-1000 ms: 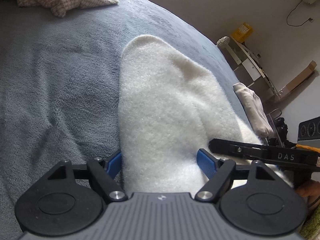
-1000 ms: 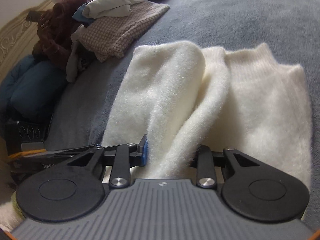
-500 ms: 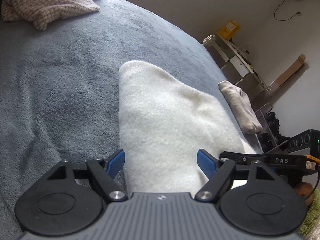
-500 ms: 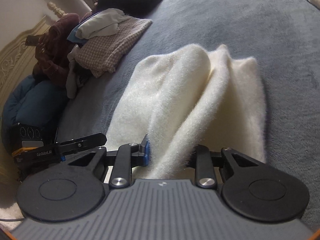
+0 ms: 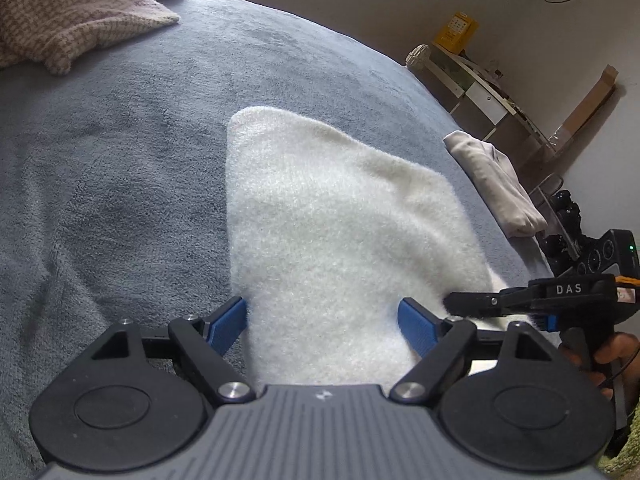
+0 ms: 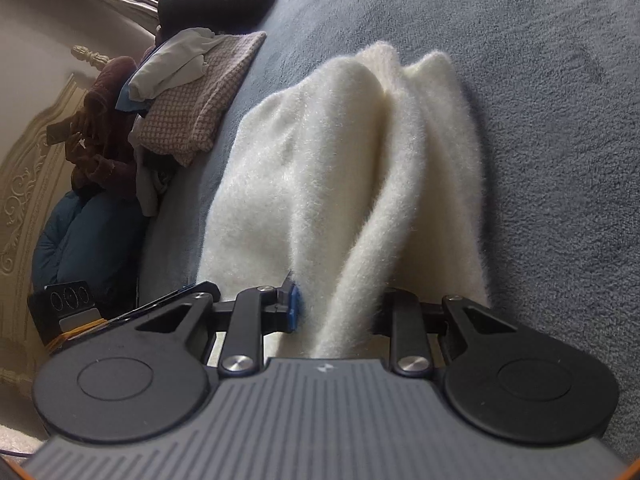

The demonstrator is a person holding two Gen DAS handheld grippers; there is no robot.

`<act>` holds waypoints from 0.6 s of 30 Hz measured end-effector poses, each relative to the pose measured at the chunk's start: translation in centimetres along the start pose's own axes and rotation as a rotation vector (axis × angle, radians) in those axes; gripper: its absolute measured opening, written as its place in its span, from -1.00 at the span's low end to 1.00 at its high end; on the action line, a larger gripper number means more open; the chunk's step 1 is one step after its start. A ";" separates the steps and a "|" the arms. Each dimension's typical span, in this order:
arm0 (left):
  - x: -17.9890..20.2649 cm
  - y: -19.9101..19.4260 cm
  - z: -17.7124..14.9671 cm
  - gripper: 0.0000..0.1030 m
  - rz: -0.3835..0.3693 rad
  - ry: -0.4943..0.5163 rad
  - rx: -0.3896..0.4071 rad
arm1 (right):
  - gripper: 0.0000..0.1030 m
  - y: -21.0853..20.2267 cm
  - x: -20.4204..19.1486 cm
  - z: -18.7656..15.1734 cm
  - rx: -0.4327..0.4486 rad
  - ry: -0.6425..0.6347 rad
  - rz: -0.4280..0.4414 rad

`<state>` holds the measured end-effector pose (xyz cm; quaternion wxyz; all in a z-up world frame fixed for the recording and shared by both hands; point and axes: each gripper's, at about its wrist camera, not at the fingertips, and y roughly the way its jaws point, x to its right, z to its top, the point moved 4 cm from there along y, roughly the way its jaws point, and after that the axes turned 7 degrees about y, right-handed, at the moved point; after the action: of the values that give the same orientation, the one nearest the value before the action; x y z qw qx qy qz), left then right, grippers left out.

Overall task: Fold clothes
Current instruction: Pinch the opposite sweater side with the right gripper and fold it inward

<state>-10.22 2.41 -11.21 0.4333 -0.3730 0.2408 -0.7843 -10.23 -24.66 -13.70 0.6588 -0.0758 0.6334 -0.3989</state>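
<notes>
Fluffy cream-white knitted sweater [image 5: 336, 232] fills the space between the blue pads of the left gripper [image 5: 323, 322]. Its jaws are opening and stand wide, and the pads do not seem to press the cloth, which passes between them and runs forward as one flat folded panel. To the right of these jaws, very near, the right gripper [image 5: 496, 302] comes in from the side, with the person's fingers [image 5: 608, 354] on its handle. In its own view the right gripper [image 6: 336, 312] pinches a thick ridge of the same sweater [image 6: 360, 168] between narrow jaws, and the cloth hangs from there in long soft folds down to the grey plush blanket [image 6: 560, 120] in front.

I judge that the fold is only partly done: the garment looks already doubled into a narrow shape, but the raised edge must still be laid down and smoothed. Both grippers point forward and down to the bed.

Further ahead of the left jaws, to the right, lies a folded off-white garment [image 5: 496, 184]. Far to the left there is a pile with a pink checked knit [image 5: 68, 20], probably still waiting.
</notes>
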 end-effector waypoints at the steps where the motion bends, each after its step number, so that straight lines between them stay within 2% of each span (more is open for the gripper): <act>1: 0.0 0.1 0.0 0.65 0.003 0.001 0.000 | -0.52 0.0 0.4 0.1 -0.009 0.040 0.021; 4: 0.0 0.0 -0.1 0.65 -0.001 -0.006 0.003 | -0.39 -0.8 0.5 0.1 -0.012 0.091 0.028; 7: -0.2 -0.4 -0.3 0.63 -0.011 -0.024 0.006 | -0.18 -2.8 -0.3 -0.2 0.035 0.040 -0.039; 10: -0.5 -1.1 -0.6 0.62 -0.023 -0.034 0.010 | -0.17 -5.5 -1.6 -0.4 0.102 -0.013 -0.083; 12: -0.6 -1.9 -0.8 0.62 -0.026 -0.030 0.018 | -0.17 -7.1 -2.6 -0.7 0.136 -0.038 -0.082; 14: -0.7 -2.8 -1.3 0.62 -0.023 -0.024 0.028 | -0.17 -7.8 -3.7 -1.1 0.131 -0.048 -0.055; 18: -0.7 -4.8 -2.7 0.62 -0.015 0.014 0.040 | -0.17 -5.9 -4.6 -2.4 0.028 -0.032 -0.046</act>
<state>-14.51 5.63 -9.73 0.4331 -0.3603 0.2256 -0.7948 -14.37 -24.78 -7.02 0.6605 -0.0876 0.6152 -0.4213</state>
